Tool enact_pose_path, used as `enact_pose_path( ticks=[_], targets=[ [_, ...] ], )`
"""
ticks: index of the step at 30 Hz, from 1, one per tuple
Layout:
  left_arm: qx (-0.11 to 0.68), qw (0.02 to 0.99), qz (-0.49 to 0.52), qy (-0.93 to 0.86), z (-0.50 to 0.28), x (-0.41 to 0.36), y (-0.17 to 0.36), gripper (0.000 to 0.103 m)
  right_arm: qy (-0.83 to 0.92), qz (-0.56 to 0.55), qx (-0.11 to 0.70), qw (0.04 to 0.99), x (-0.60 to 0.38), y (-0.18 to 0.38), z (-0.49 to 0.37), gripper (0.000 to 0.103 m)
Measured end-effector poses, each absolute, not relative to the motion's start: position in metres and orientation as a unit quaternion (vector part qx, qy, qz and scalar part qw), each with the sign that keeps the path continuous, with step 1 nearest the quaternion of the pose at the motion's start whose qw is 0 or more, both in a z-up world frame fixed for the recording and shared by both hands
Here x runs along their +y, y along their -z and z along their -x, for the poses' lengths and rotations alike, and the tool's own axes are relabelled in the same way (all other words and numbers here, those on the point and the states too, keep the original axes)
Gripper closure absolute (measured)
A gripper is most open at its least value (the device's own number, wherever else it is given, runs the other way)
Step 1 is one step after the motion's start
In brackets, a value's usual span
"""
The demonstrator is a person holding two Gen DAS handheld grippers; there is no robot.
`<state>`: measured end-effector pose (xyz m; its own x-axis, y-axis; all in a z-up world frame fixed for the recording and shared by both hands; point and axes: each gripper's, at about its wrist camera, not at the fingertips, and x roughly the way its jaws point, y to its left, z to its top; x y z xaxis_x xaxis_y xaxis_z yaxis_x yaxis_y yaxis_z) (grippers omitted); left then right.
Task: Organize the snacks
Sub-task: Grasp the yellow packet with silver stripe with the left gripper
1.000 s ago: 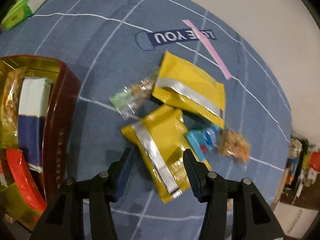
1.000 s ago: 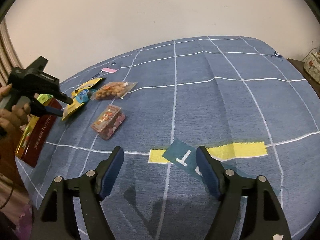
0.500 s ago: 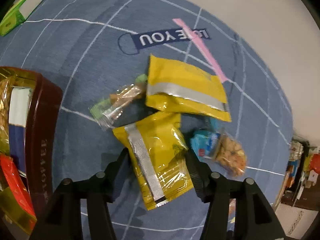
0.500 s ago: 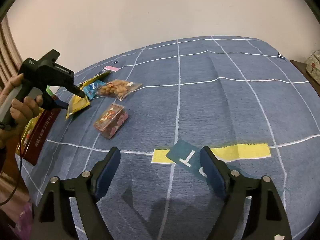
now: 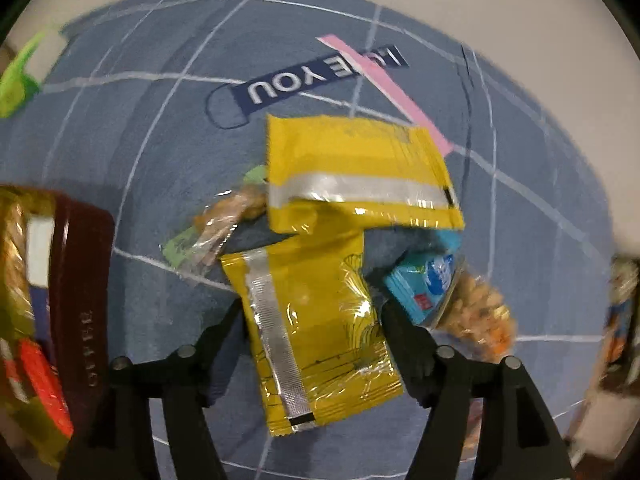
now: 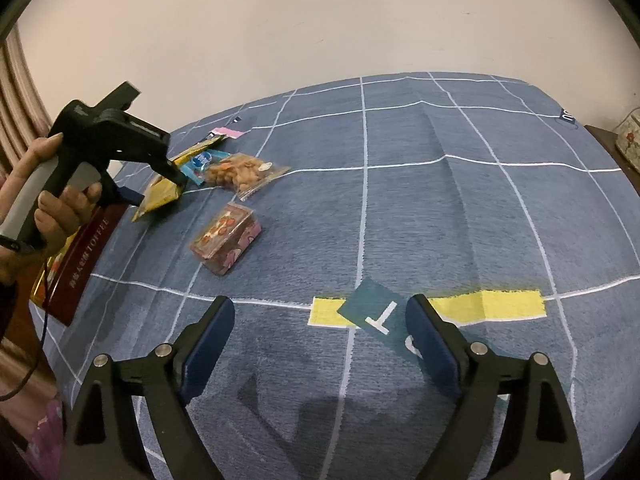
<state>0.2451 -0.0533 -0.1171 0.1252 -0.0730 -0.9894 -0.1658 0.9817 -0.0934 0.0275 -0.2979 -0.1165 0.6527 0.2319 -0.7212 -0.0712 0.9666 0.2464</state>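
Note:
In the left wrist view my left gripper (image 5: 316, 316) is open, its fingers either side of a yellow snack packet (image 5: 316, 320) lying on the blue cloth. A second yellow packet (image 5: 356, 176) overlaps it at the far end. A clear green-ended bar (image 5: 216, 224), a blue packet (image 5: 424, 284) and a clear bag of nuts (image 5: 476, 320) lie around them. The dark red toffee tin (image 5: 76, 296) with snacks is at left. In the right wrist view my right gripper (image 6: 320, 332) is open and empty above the cloth; the left gripper (image 6: 160, 184) shows at the yellow packet (image 6: 160, 196).
A clear box of pink and red sweets (image 6: 226, 238) lies alone on the cloth. The nut bag (image 6: 240, 174) lies behind it. The toffee tin (image 6: 84, 256) sits at the cloth's left edge. A green box (image 5: 20, 76) is at far left. A wall runs behind.
My left gripper has moved forward over the near yellow packet, so the packet now lies between its fingers. My right gripper has barely moved.

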Motion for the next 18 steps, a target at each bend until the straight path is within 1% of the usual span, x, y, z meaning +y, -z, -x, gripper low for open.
enact_pose_path(
  ticks=[1, 3, 4, 6, 10, 18],
  targets=[
    [0.661, 0.746, 0.072, -0.034, -0.245, -0.060, 0.119, 0.034, -0.084, -0.098, 0.408, 0.904, -0.298, 0.117, -0.027, 0.016],
    [0.650, 0.755, 0.073, -0.040, -0.241, -0.062, 0.119, 0.034, -0.085, -0.099, 0.408, 0.904, -0.298, 0.117, -0.027, 0.016],
    [0.646, 0.759, 0.078, -0.041, -0.240, -0.061, 0.119, 0.038, -0.085, -0.099, 0.408, 0.904, -0.298, 0.117, -0.027, 0.016],
    [0.638, 0.765, 0.072, -0.047, -0.235, -0.059, 0.117, 0.049, -0.085, -0.099, 0.408, 0.904, -0.297, 0.117, -0.027, 0.015],
    [0.630, 0.772, 0.078, -0.039, -0.220, -0.060, 0.118, 0.050, -0.085, -0.100, 0.408, 0.904, -0.297, 0.117, -0.027, 0.015],
    [0.603, 0.791, 0.103, 0.007, -0.150, -0.042, 0.107, 0.050, -0.085, -0.101, 0.408, 0.903, -0.297, 0.117, -0.027, 0.015]
  ],
)
